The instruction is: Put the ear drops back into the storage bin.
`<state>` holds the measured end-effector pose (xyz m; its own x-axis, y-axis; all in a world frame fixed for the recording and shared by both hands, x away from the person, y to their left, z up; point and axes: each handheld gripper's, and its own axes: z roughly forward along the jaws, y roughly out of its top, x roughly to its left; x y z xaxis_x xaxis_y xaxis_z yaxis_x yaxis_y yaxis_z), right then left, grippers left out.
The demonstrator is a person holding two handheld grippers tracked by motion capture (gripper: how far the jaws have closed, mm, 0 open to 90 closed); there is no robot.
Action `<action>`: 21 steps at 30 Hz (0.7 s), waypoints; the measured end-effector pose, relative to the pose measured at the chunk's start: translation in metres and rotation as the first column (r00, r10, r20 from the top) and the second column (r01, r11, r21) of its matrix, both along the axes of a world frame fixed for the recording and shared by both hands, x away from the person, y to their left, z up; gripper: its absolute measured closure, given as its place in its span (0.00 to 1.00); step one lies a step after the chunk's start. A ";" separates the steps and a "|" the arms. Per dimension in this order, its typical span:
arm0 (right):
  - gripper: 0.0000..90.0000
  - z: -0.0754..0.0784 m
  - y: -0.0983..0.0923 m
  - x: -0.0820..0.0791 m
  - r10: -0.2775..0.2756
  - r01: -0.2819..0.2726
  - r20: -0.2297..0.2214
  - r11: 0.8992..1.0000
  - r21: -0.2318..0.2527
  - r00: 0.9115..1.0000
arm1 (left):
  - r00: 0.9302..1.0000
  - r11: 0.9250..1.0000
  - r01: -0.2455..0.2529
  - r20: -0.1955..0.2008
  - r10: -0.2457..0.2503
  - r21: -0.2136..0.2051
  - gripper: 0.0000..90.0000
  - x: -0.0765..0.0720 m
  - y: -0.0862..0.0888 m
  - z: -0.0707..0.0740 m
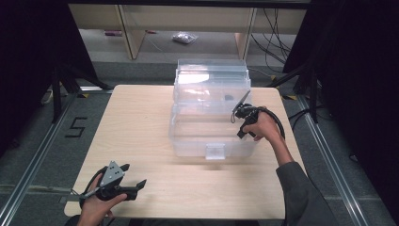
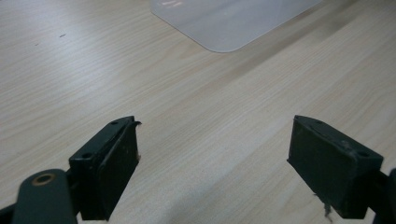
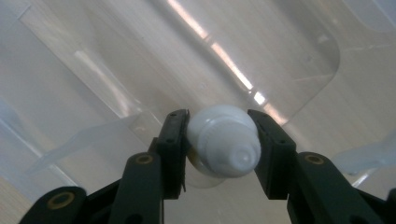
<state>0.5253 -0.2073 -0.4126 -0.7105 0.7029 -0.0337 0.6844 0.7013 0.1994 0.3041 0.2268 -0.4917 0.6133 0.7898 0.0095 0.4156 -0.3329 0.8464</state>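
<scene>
Right tongs (image 3: 219, 140) clamp a white bottle (image 3: 224, 144) inside the clear box (image 1: 188, 136); left tongs (image 2: 212, 172) apart.

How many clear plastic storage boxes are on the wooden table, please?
1. The clear plastic storage box stands at the far middle of the light wooden table, lid raised. The right gripper holds a white bottle over it.

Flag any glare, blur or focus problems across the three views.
High view: bright glare patch on the clear plastic box, surroundings very dark. Left gripper view: near black left gripper soft, table grain sharp. Right gripper view: glare streaks on the box floor, white bottle in the right gripper blown out and blurry.
</scene>
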 end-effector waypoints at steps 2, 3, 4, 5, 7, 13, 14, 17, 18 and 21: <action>0.67 -0.003 -0.001 0.002 0.009 -0.009 0.005 1.000 0.000 1.000 | 1.000 1.000 -0.002 0.001 0.002 -0.008 0.17 0.000 -0.001 0.000; 0.67 -0.003 -0.001 0.002 0.009 -0.009 0.005 1.000 0.000 1.000 | 1.000 1.000 -0.002 0.001 0.002 -0.008 0.17 0.000 -0.001 0.000; 0.67 -0.006 -0.001 0.003 -0.011 0.011 -0.009 1.000 0.000 1.000 | 1.000 1.000 -0.002 0.001 0.002 -0.007 0.17 0.000 0.000 0.000; 0.67 -0.006 -0.001 0.003 -0.011 0.011 -0.009 1.000 0.000 1.000 | 1.000 1.000 -0.002 0.001 0.002 -0.007 0.17 0.000 0.000 0.000; 0.67 -0.009 -0.001 0.003 -0.031 0.031 -0.024 1.000 -0.003 0.999 | 1.000 1.000 -0.001 0.001 0.001 -0.008 0.17 0.000 -0.001 0.000; 0.67 -0.015 -0.003 0.004 -0.014 0.013 -0.021 1.000 -0.001 1.000 | 1.000 1.000 0.002 0.003 -0.002 0.001 0.17 0.000 0.000 0.000; 0.67 -0.015 -0.001 0.004 -0.025 0.025 -0.033 1.000 -0.003 0.999 | 1.000 1.000 0.002 0.003 -0.002 0.001 0.17 0.000 0.000 0.000; 0.67 -0.017 0.001 0.004 -0.019 0.019 -0.030 1.000 -0.014 0.999 | 1.000 1.000 0.002 0.004 -0.002 0.000 0.17 0.000 0.000 0.000; 0.67 -0.018 0.003 0.005 -0.020 0.020 -0.034 1.000 -0.016 0.999 | 1.000 1.000 0.002 0.004 -0.002 0.000 0.17 0.000 0.000 0.000; 0.67 -0.018 0.006 0.004 -0.044 0.043 -0.049 0.999 -0.027 0.998 | 1.000 1.000 0.002 0.004 -0.002 0.000 0.17 0.000 0.000 0.000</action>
